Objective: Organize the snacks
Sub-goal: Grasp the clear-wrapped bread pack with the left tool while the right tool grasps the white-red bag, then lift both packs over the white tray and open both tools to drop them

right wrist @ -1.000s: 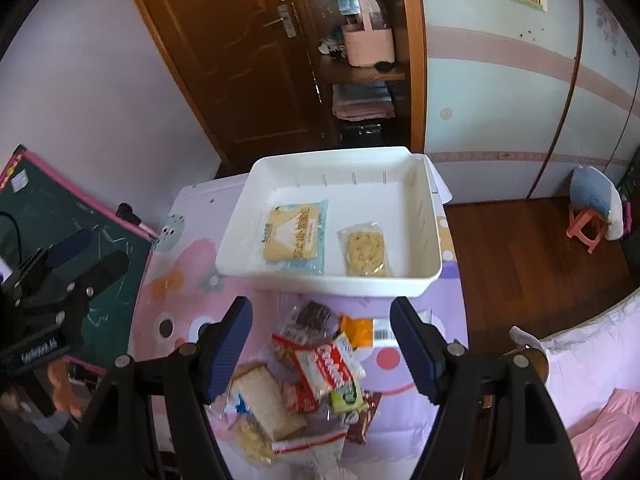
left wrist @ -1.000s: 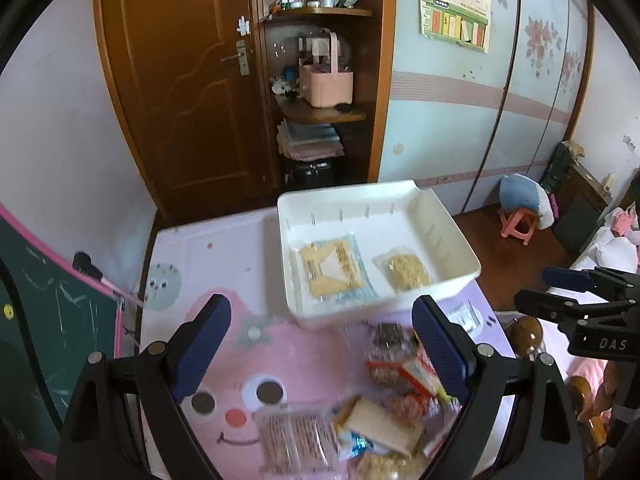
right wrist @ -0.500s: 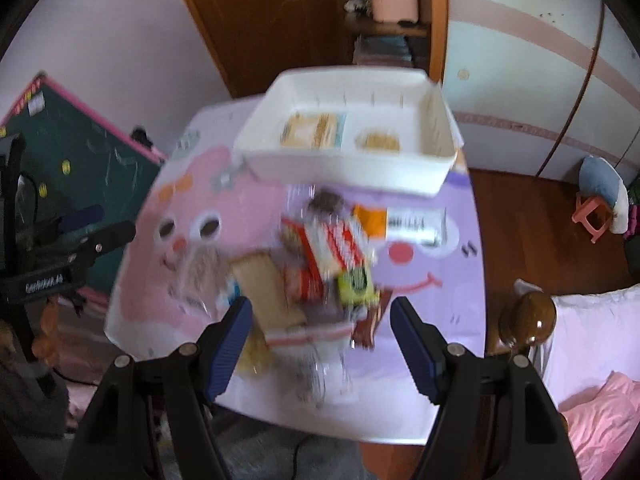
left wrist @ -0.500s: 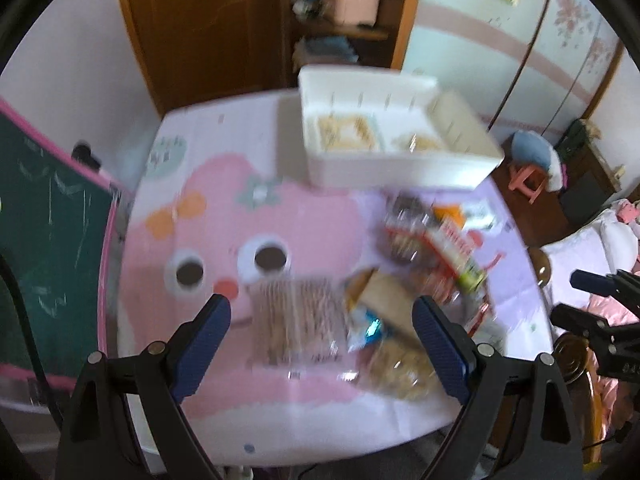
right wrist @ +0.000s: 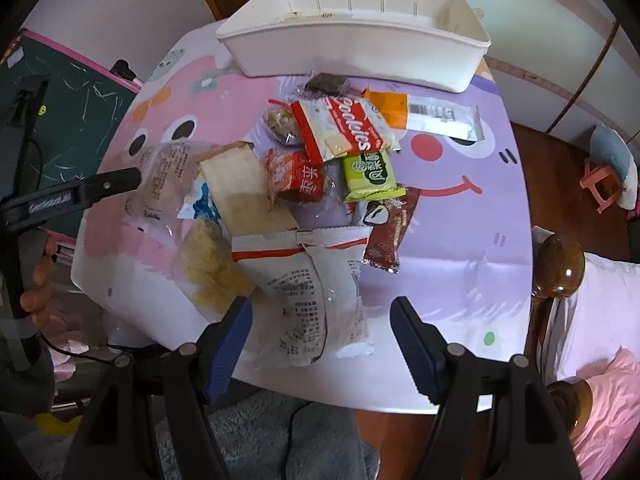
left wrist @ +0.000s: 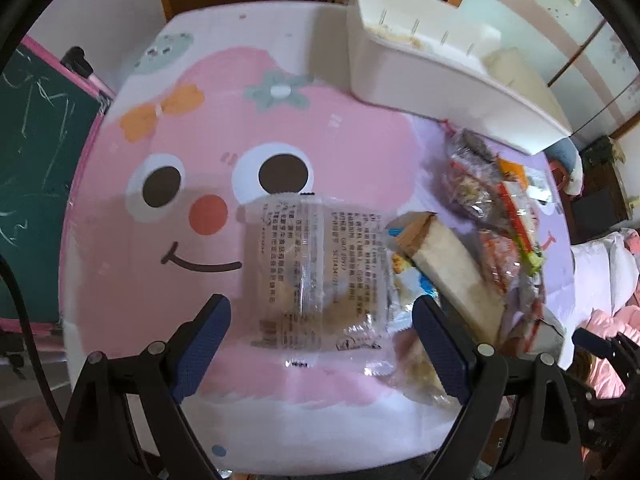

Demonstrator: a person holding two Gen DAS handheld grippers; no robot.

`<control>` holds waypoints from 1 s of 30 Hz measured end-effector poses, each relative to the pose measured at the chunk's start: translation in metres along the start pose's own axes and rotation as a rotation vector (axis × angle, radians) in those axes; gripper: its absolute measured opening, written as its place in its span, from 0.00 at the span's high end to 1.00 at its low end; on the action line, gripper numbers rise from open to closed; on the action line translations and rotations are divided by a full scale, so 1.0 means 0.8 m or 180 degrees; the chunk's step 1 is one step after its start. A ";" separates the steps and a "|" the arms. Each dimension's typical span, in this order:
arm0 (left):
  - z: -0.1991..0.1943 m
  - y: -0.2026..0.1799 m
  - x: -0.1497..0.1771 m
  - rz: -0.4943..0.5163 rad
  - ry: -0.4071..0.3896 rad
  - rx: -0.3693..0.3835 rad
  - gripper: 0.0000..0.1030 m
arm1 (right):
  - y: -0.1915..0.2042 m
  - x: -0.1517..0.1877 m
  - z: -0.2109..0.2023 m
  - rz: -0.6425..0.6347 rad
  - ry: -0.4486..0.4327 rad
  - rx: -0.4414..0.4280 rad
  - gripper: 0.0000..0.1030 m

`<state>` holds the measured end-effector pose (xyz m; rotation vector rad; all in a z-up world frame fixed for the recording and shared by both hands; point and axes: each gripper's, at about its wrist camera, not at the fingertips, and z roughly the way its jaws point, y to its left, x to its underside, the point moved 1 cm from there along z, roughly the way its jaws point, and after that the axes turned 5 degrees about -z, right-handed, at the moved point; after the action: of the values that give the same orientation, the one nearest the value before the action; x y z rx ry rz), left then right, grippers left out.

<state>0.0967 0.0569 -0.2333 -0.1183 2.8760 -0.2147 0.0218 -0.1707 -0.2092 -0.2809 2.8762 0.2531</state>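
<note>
Both tools have come down from facing the white bin [right wrist: 360, 46] to hang over the snack pile on the desk [left wrist: 132, 292]. Left tool [left wrist: 320, 344] gapes empty above the clear packet [left wrist: 316, 272]; right tool [right wrist: 320, 340], partly open and empty, above the printed white packet [right wrist: 316, 300]. Risk: overlapping, slippery wrappers; closing may pinch neighbouring packets or skid them off the near edge.

One white bin [right wrist: 360, 46] sits at the far end of one table [right wrist: 460, 280]. About ten loose snack packets lie in a heap before it: one clear printed packet [left wrist: 320, 276], one tan wafer pack [right wrist: 244, 192], one red cookies pack [right wrist: 344, 128], one green pack [right wrist: 370, 174], one dark brown bar [right wrist: 390, 232], one orange and white sachet [right wrist: 424, 114]. Two grippers show, the left gripper [left wrist: 320, 348] and the right gripper [right wrist: 320, 344], each with two blue pads.
</note>
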 end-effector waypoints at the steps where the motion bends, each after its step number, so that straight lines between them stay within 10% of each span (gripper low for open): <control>1: 0.008 0.000 -0.001 0.0002 0.0024 0.0000 0.11 | 0.000 -0.001 0.002 -0.0007 0.0005 0.0003 0.30; 14: 0.057 -0.005 -0.011 0.0004 0.0171 -0.0098 0.11 | 0.008 -0.009 0.039 -0.0042 0.0186 -0.0012 0.55; 30: 0.058 -0.011 -0.002 0.0168 0.0029 -0.0226 0.36 | 0.025 -0.012 0.032 -0.0152 0.0053 0.0060 0.65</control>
<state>0.1107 0.0421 -0.2758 -0.0547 2.8923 -0.1033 0.0323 -0.1446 -0.2286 -0.3493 2.8825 0.2158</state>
